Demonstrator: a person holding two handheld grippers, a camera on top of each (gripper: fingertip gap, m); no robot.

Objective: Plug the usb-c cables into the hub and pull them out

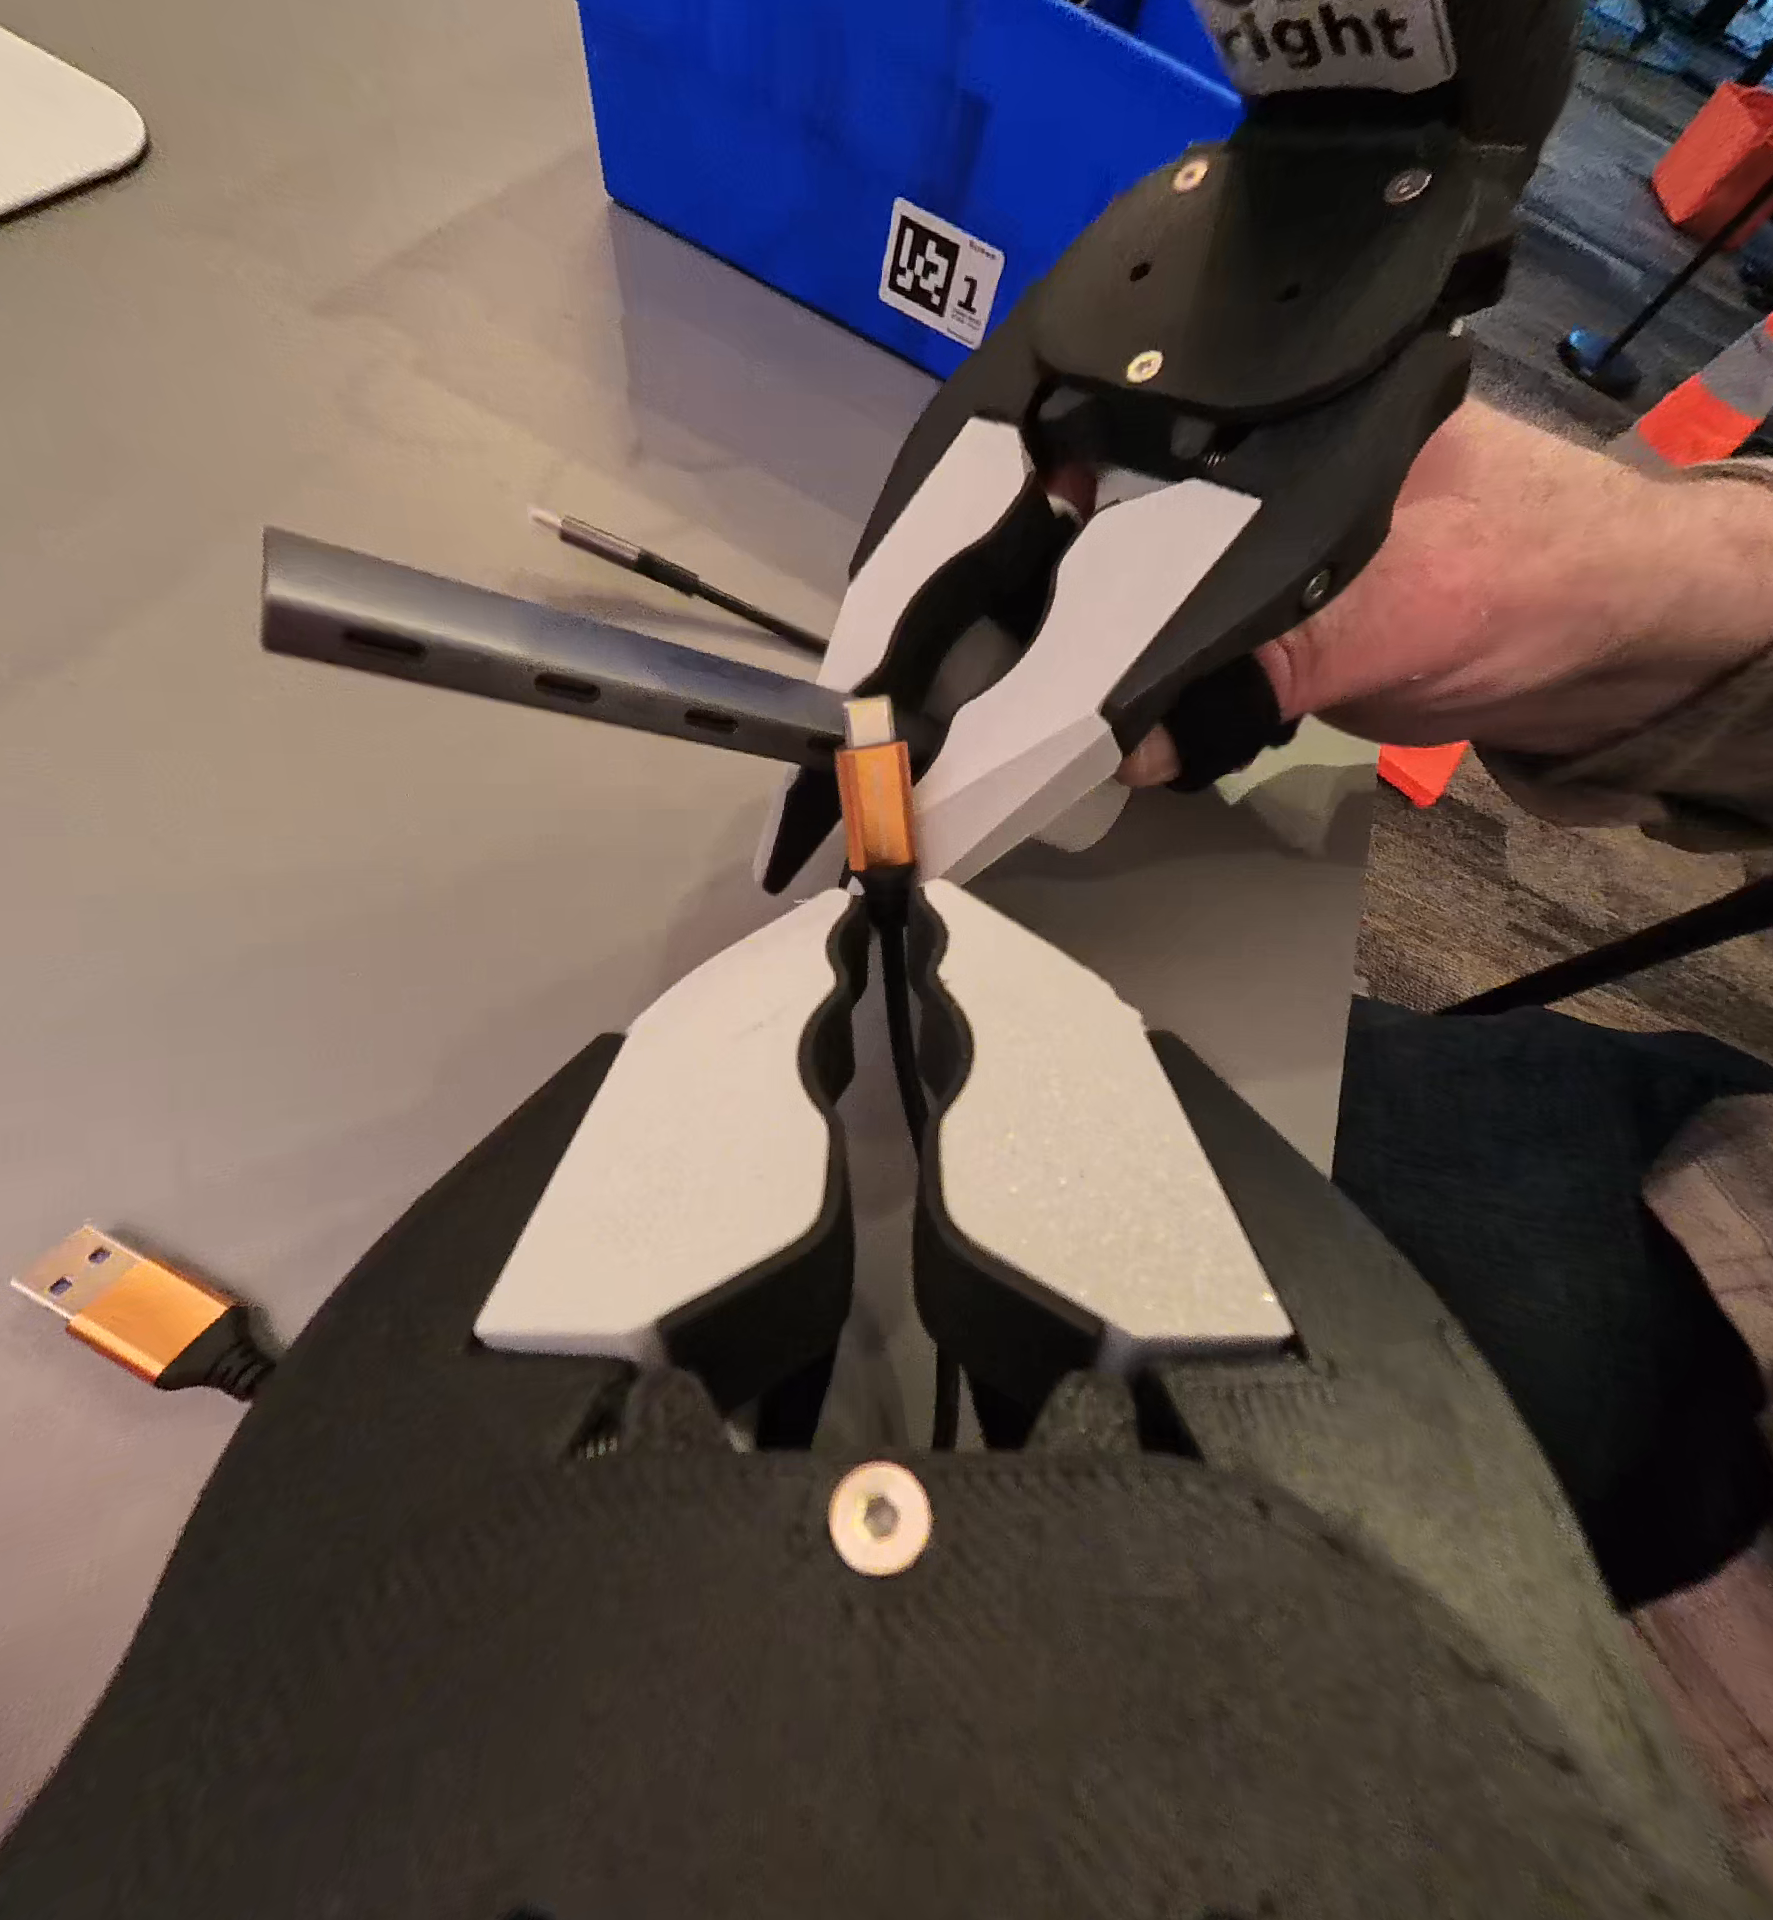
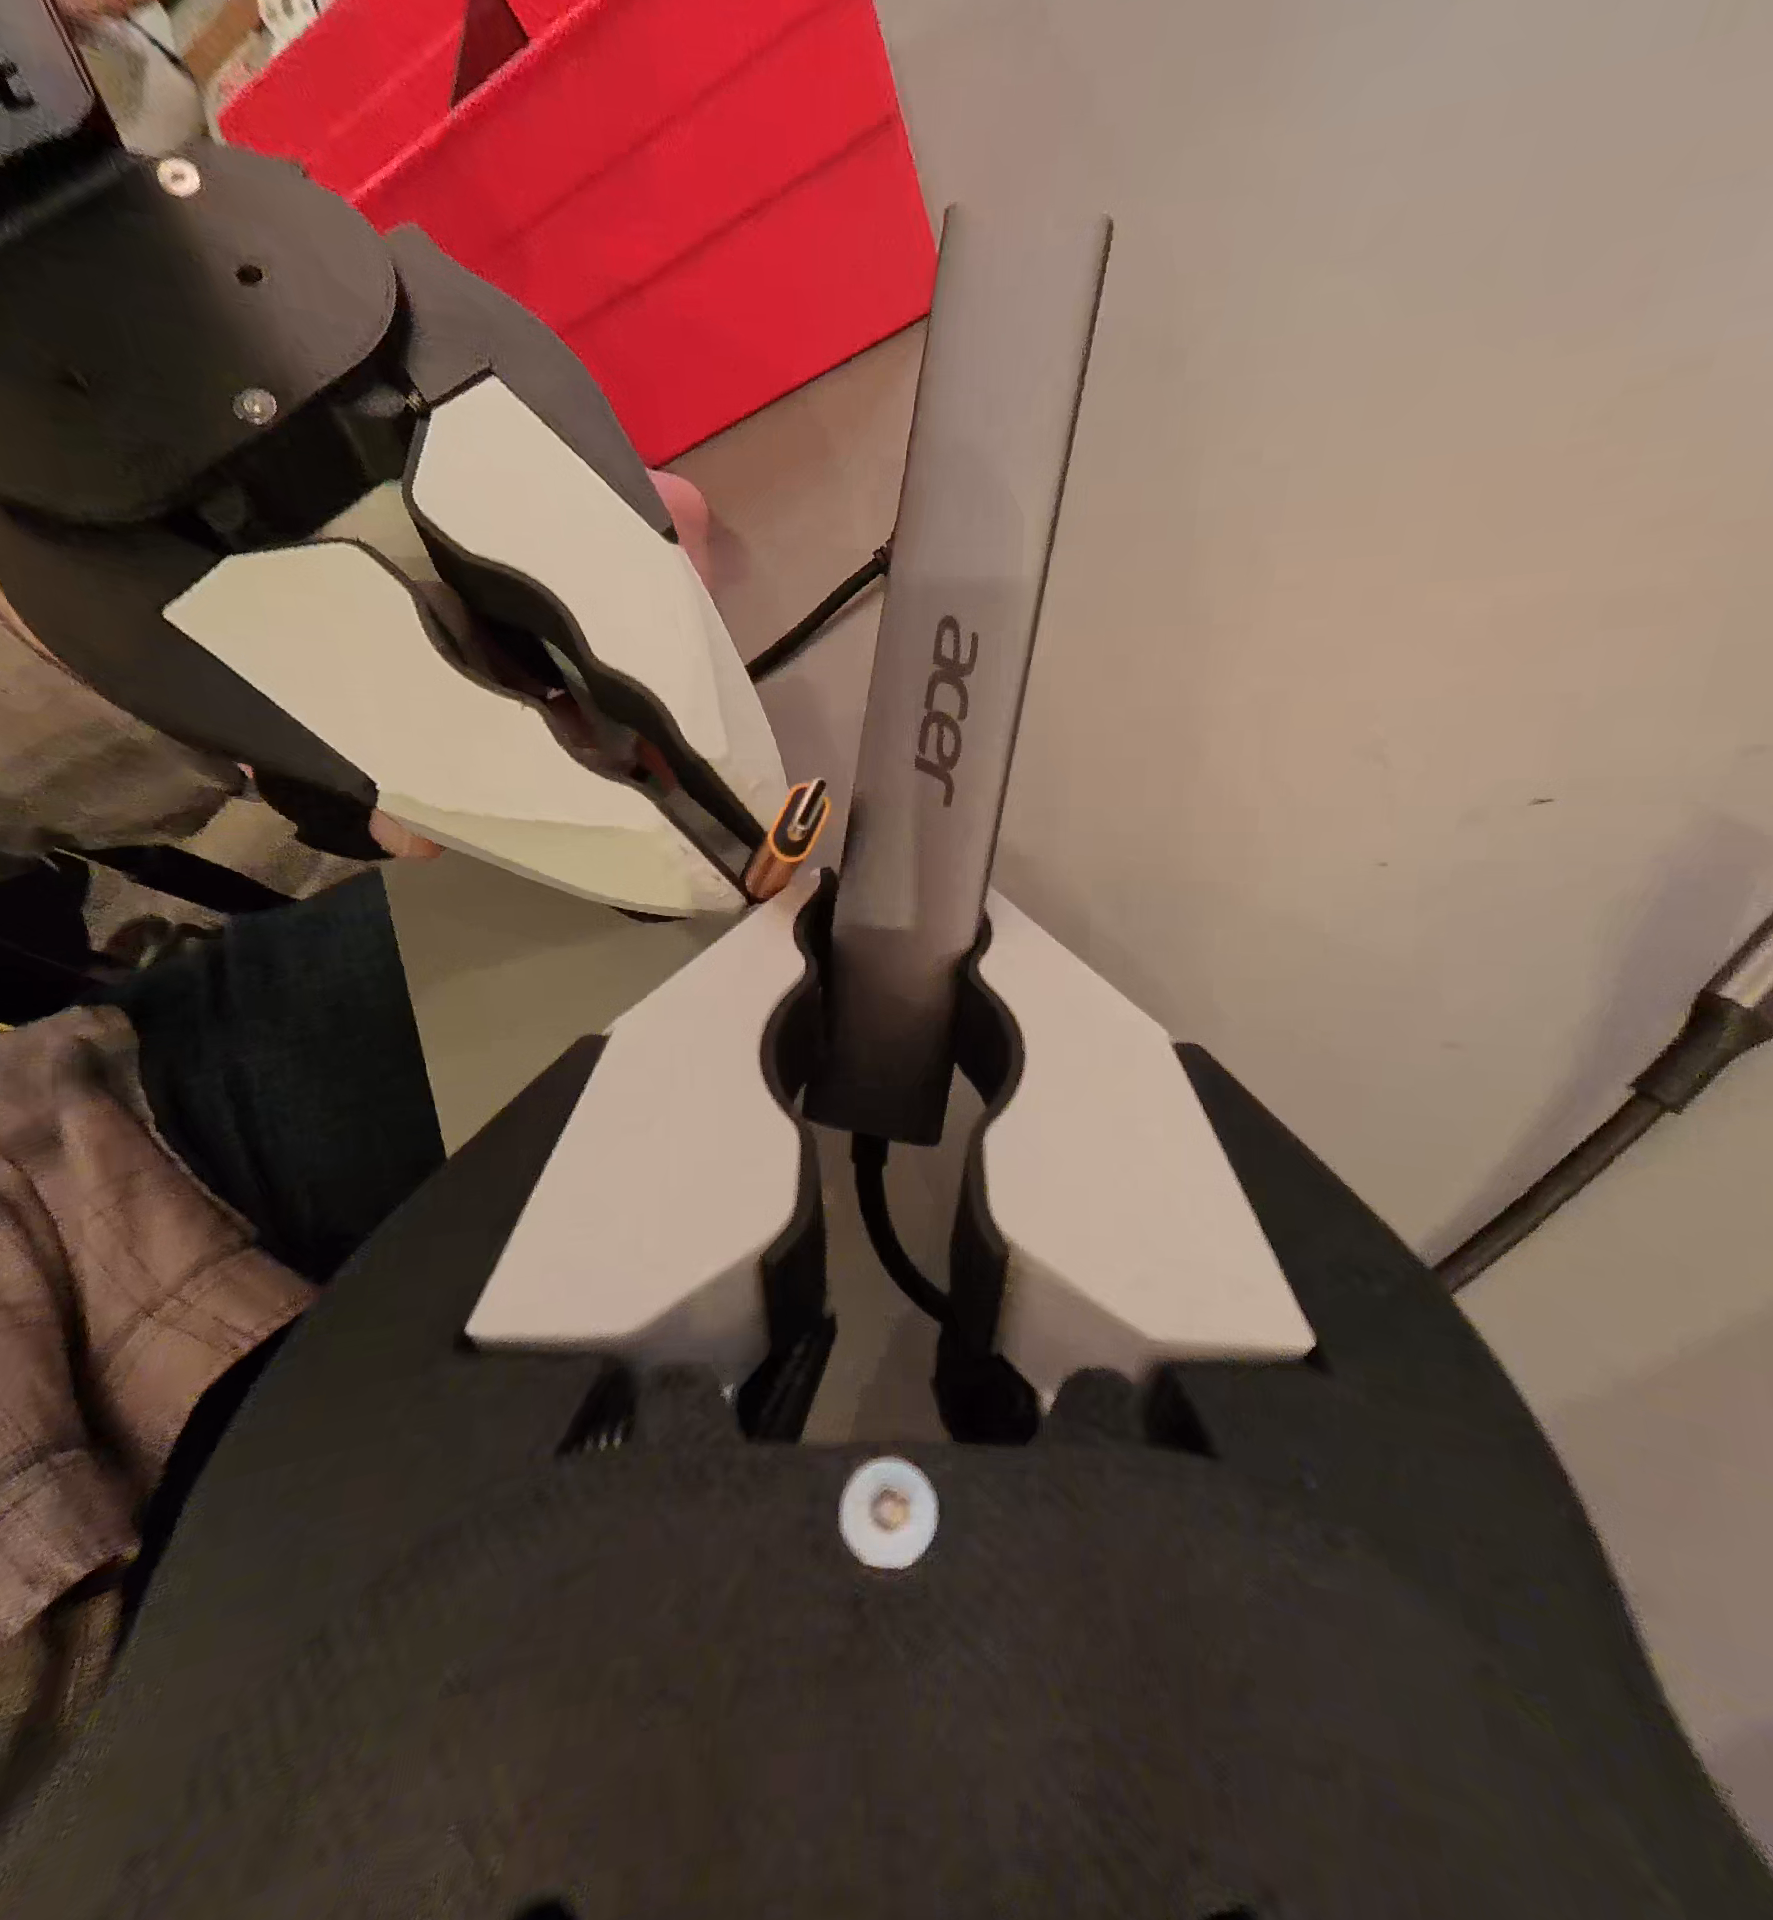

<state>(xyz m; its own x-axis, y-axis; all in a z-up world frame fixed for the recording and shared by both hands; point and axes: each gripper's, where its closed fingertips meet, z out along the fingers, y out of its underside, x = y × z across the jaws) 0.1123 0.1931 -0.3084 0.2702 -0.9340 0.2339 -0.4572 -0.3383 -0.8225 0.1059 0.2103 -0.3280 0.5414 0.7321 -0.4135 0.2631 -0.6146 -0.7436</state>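
— Nearest us, what has the left gripper (image 1: 880, 896) got?

— Its fingers are closed on the black cable just behind the orange USB-C plug (image 1: 874, 805), so the plug sticks out past the tips with its metal end bare, not in any port.

— And the hub?

— The right gripper (image 2: 892, 925) is clamped on the near end of the grey USB hub (image 2: 986, 582), which juts out beyond the fingers, lifted off the desk (image 1: 238, 935). Its own short black lead curls back between those fingers.

— How close is plug to hub?

— The plug tip sits just beside the hub's slotted side, next to the gripped end. Whether it touches I can't tell.

— Anything else on the desk?

— The cable's orange USB-A plug (image 1: 123, 1304) lies near the front left. Behind the hub rests a grey plug (image 1: 591, 540) on a thin cable. Farther back stands a blue bin (image 1: 788, 156), and across from it a red bin (image 2: 653, 208).
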